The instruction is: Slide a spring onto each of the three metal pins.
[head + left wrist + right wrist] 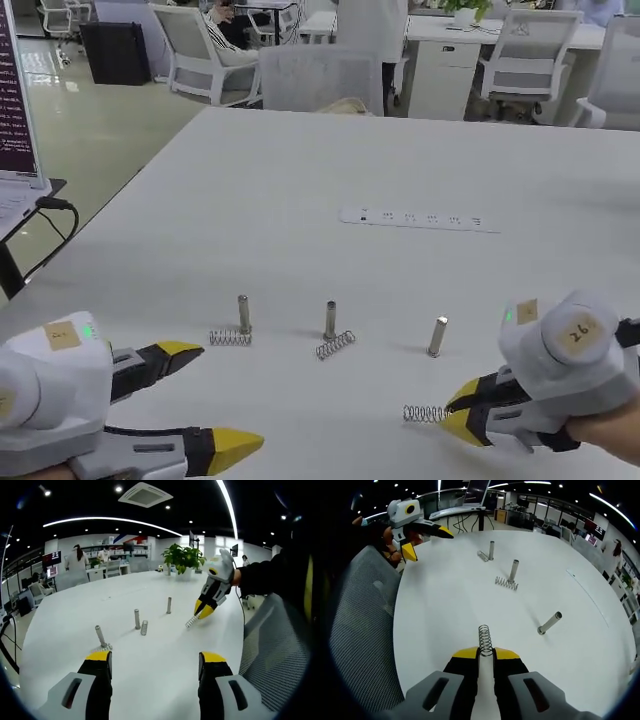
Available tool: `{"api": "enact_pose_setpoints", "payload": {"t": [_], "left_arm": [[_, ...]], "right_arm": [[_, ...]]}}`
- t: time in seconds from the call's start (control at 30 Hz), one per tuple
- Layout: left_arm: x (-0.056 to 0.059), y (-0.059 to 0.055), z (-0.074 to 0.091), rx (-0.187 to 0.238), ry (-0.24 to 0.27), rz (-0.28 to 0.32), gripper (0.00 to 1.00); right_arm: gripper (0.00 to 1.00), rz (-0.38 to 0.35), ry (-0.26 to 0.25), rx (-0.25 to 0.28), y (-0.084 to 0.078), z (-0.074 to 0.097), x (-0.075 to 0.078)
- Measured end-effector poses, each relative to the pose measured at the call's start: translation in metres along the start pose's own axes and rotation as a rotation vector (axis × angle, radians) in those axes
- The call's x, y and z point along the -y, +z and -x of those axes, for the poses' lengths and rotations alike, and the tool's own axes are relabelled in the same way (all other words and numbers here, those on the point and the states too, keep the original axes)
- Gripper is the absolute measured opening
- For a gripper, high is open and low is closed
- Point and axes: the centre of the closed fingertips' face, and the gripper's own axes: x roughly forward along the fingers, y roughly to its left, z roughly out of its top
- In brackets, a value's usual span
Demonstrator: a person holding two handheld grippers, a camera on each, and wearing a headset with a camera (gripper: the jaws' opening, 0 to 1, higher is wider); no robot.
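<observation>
Right tongs [486, 652] pinch one end of a light, bendy spring [484, 637], leaving its far mouth free, low by the tabletop [445, 605] near a pin [549, 623], while left tongs [156, 657] gape empty.

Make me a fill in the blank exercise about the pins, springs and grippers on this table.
Standing upright on the table are ___ metal pins.
The right gripper is shut on a ___.
The left gripper has its jaws ___ and holds nothing.
Lying loose on the table beside pins are ___ springs.
Missing words: three; spring; open; two.
</observation>
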Motion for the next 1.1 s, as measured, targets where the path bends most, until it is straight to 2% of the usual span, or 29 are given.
{"api": "enact_pose_setpoints", "payload": {"t": [0.17, 0.37, 0.67, 0.83, 1.1], "left_arm": [[0.011, 0.008, -0.008, -0.008, -0.056, -0.044, 0.65], [0.024, 0.017, -0.017, -0.009, -0.114, -0.088, 0.63], [0.035, 0.032, -0.028, 0.001, -0.173, -0.137, 0.6], [0.043, 0.043, -0.034, 0.022, -0.206, -0.176, 0.54], [0.049, 0.05, -0.042, 0.038, -0.234, -0.239, 0.44]], "right_arm": [[0.08, 0.013, -0.001, 0.016, 0.012, 0.005, -0.001], [0.08, 0.021, 0.014, 0.065, 0.036, 0.015, -0.006], [0.08, 0.049, 0.055, 0.108, 0.063, 0.022, -0.02], [0.08, 0.075, 0.072, 0.119, 0.075, 0.024, -0.027], [0.08, 0.105, 0.096, 0.143, 0.095, 0.027, -0.038]]}}
